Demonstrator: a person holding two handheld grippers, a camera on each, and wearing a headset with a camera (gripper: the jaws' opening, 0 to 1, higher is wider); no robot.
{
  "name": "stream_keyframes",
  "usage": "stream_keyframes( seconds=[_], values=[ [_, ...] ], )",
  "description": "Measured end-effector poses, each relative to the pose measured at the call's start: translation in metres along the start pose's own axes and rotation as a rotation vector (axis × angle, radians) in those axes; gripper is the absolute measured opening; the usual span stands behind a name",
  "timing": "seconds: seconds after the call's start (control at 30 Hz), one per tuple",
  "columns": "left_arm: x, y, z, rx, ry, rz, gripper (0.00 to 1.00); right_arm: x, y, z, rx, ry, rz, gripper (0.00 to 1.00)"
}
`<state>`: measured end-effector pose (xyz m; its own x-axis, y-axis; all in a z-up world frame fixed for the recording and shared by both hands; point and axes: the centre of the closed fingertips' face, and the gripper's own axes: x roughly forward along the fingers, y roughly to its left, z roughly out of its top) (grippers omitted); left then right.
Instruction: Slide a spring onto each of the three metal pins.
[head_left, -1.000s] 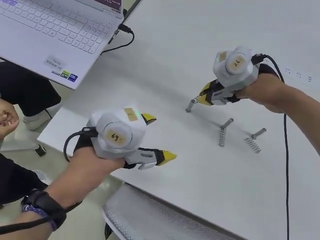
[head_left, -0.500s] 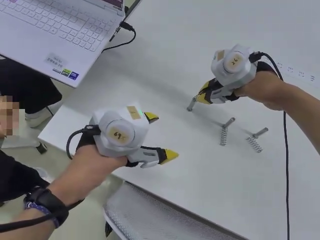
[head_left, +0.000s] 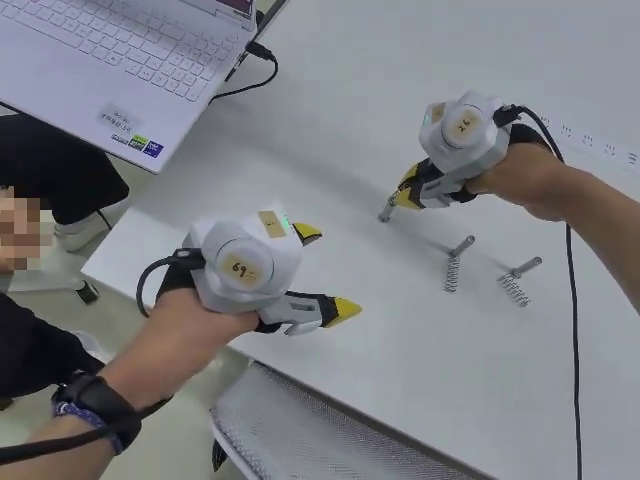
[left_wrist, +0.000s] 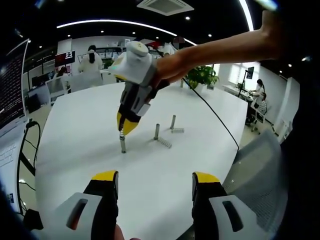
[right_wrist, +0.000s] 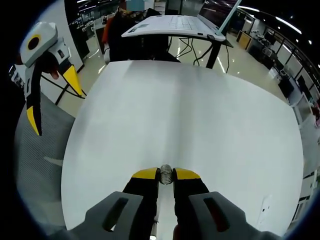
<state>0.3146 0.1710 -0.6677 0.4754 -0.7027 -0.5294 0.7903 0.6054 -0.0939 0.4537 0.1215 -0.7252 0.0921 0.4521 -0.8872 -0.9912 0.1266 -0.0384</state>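
Spring (right_wrist: 165, 173) sits clamped in the right tongs (head_left: 405, 197) at a pin (head_left: 386, 210); left tongs (left_wrist: 155, 177) gape apart.

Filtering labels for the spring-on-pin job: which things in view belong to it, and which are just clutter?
Job: right gripper, shut on a spring; three pins; two loose springs; left gripper, open.
Lying about: laptop, its cable, mesh chair.

White table (head_left: 350, 90) with laptop (head_left: 110, 60) in bright open office.
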Motion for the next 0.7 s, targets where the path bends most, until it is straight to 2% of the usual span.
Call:
stream_keyframes(
  seconds=[0.7],
  values=[
    [-0.001, 0.003, -0.002, -0.006, 0.005, 0.007, 0.55, 0.022, 0.000, -0.004, -0.023, 0.031, 0.035, 0.09]
  ],
)
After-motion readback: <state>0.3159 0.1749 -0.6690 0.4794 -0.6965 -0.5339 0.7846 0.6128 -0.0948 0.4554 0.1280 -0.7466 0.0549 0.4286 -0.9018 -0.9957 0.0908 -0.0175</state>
